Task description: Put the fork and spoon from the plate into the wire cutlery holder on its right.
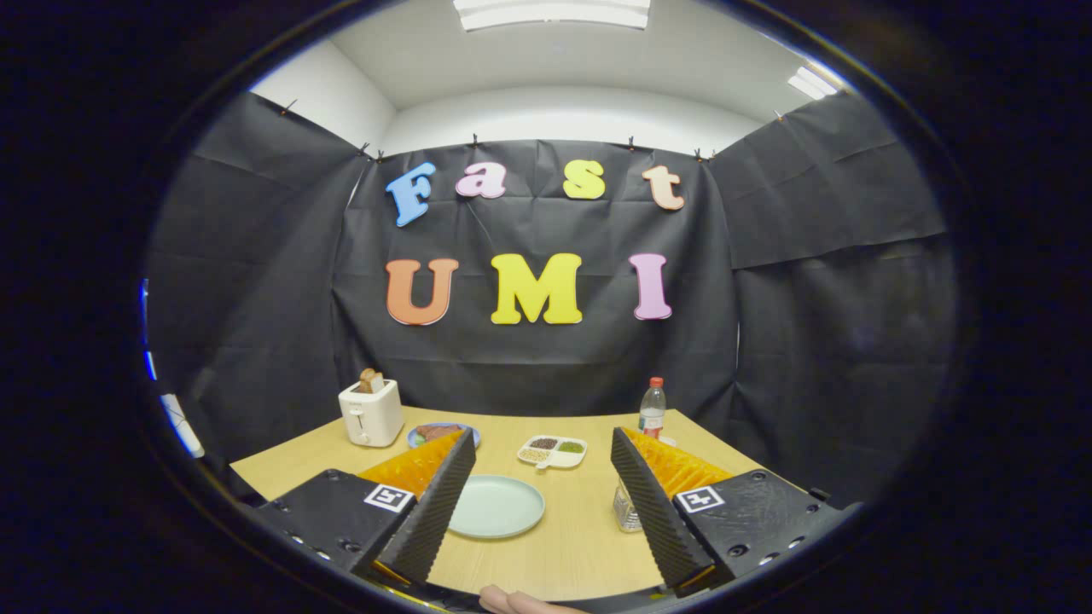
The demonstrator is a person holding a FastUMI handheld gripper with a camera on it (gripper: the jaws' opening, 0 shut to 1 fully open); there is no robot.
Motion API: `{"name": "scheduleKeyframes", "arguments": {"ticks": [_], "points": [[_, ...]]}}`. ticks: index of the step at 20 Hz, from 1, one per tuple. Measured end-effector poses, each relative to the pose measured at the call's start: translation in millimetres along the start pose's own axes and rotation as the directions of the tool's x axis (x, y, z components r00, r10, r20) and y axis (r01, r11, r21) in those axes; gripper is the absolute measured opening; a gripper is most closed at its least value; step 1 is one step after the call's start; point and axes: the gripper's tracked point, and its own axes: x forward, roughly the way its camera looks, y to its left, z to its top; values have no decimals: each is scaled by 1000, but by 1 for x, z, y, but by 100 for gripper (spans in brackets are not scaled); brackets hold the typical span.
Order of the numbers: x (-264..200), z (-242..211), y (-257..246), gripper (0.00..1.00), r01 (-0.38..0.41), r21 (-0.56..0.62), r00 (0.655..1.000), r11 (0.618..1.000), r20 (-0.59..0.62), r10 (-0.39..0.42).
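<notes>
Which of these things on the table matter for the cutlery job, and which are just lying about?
Job: pale plate, wire holder, gripper (jaws open, plate between them).
Lying about: toaster, blue plate, divided dish, bottle.

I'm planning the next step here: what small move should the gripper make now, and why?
Probably dip toward the plate for a fuller look. The gripper is open and empty, the plate's visible part looks bare, and the wire holder is half hidden behind the right finger.
</notes>
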Motion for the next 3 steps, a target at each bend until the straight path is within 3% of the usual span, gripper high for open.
{"name": "scheduleKeyframes", "arguments": {"ticks": [3], "points": [[0,-1,1,95,-6,1,1000,1000,-2,6]]}}
